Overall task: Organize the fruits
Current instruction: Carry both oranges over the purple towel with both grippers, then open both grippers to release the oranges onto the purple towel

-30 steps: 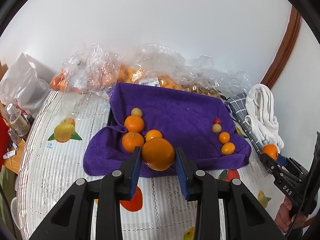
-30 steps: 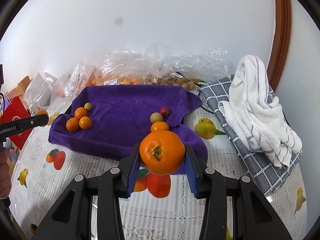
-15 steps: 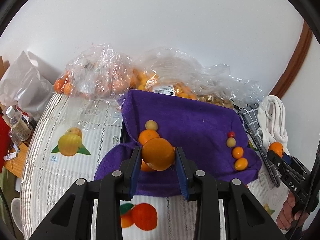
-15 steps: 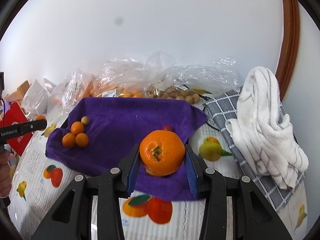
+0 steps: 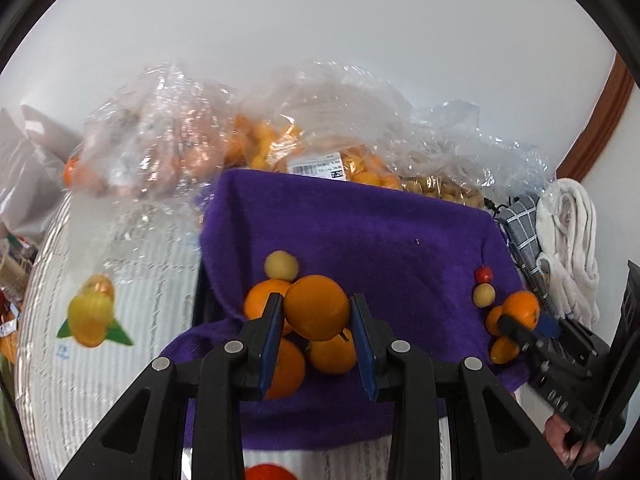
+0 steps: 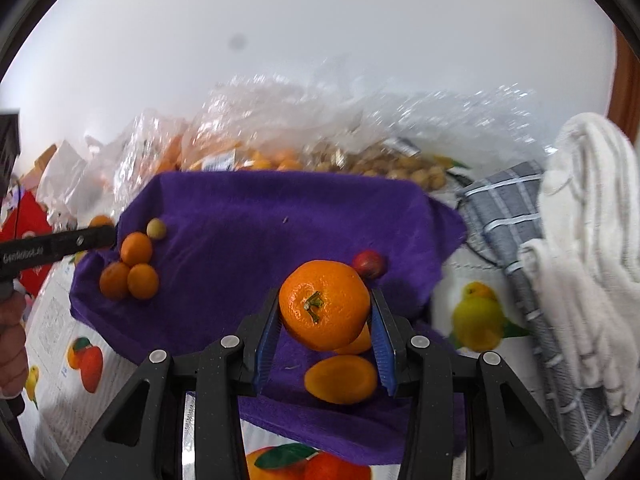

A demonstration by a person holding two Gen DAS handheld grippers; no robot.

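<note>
Left edge of the counter (image 5: 132,248): white plastic bags and clear bags of oranges (image 5: 188,152) stacked against the wall, fruit-print cloth under everything. Purple towel (image 5: 360,232) spread mid-counter, back edge raised against the bags. Left gripper (image 5: 316,322) jaws pinching a smooth orange (image 5: 316,306), blue pads tight on both sides, held over the towel's left fruit cluster. That cluster: a pale yellow-green fruit (image 5: 281,265) at the back, one orange (image 5: 262,300) just behind the left pad, two more oranges (image 5: 286,368) below the held one, partly hidden by it; the visible ones touch or nearly touch. Towel centre is bare purple. Right side of the towel in the left wrist view: a small red fruit (image 5: 484,275), a pale round fruit (image 5: 484,294) just below it, then small orange fruits (image 5: 502,350) running toward the front edge. Right gripper (image 6: 325,334) jaws pinching a mandarin (image 6: 324,310), green stem facing the camera, pads pressed on both flanks; it hangs over that right-hand row, the red fruit just beyond it, an oval orange fruit (image 6: 340,378) below it between the fingers. Cannot tell whether either held fruit touches the towel. Far right: grey checked cloth (image 6: 500,216) with a white striped towel (image 6: 588,240) heaped on it. A person's hand (image 6: 12,344) on the left gripper's handle shows at the right wrist view's left edge.
</note>
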